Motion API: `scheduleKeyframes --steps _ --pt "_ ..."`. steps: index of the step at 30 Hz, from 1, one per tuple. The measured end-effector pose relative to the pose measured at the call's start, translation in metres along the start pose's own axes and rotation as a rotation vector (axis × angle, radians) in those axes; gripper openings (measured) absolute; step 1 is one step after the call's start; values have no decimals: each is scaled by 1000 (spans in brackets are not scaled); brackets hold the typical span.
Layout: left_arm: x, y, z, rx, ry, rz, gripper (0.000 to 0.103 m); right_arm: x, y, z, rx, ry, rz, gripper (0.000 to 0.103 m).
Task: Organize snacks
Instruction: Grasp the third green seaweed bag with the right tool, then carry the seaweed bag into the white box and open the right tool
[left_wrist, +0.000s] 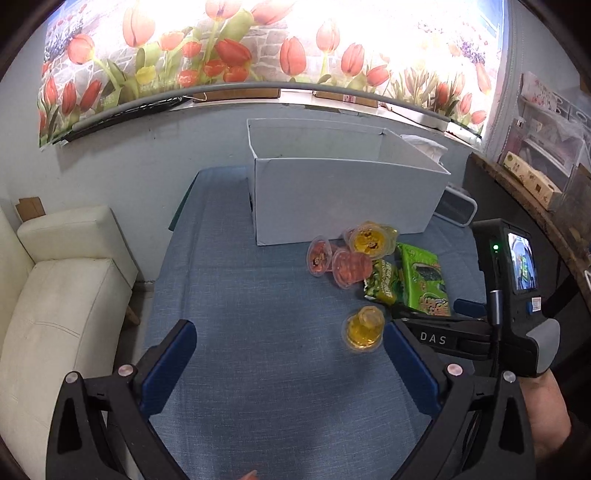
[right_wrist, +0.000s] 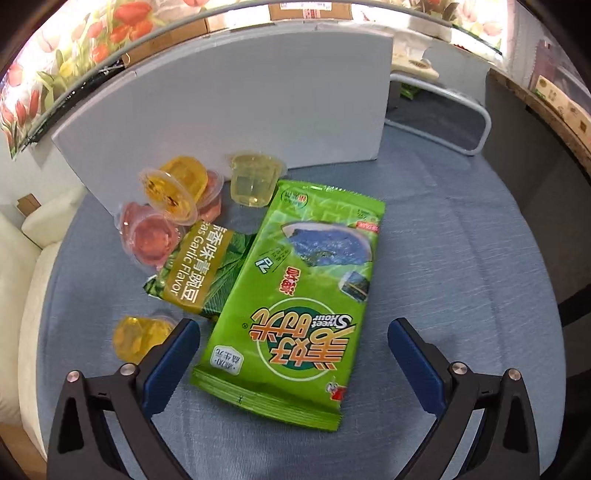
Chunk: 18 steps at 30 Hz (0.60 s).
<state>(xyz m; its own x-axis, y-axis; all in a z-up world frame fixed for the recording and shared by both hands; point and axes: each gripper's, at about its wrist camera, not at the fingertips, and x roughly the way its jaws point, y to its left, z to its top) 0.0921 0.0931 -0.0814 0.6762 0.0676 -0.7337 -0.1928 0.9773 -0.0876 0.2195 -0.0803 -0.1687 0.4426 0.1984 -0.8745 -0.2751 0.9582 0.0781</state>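
Blue woven cloth over the bench (right_wrist: 443, 258), tulip mural behind. Left gripper (left_wrist: 290, 354): jaws wide, holding nothing, hovering over bare cloth. Lone yellow jelly cup (right_wrist: 136, 338) just outside the right gripper's (right_wrist: 293, 354) left finger. Clear pink and yellow jelly cups (right_wrist: 162, 221) heaped against the white cardboard box (right_wrist: 221, 107). Small garlic-pea packet (right_wrist: 199, 273) partly tucked under the glossy green seaweed bag (right_wrist: 295, 295), between the right's wide jaws. Risk, likely: slick flat film sliding out, neighbouring packet dragged along.
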Motion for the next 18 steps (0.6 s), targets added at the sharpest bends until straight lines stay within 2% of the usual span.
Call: scheduleKeyframes --steps 3,4,5,6,14,18 --pt "6 -2 -2 13 6 -4 103 0 1 -2 -18 -26 -24 98" --pt "8 -3 -2 18 11 -3 103 -1 1 -5 -31 -32 -36 93" --pt "11 -4 -2 23 17 -3 103 -4 1 -7 -45 -43 -50 83" --pt "14 -5 -3 27 23 -4 103 -6 3 -10 -60 -42 -51 79" --pt "37 -29 -6 96 53 -25 103 -27 -27 -21 -44 -43 28 77" --pt "57 -52 -5 154 71 3 103 -47 -46 -30 -40 -72 47 77"
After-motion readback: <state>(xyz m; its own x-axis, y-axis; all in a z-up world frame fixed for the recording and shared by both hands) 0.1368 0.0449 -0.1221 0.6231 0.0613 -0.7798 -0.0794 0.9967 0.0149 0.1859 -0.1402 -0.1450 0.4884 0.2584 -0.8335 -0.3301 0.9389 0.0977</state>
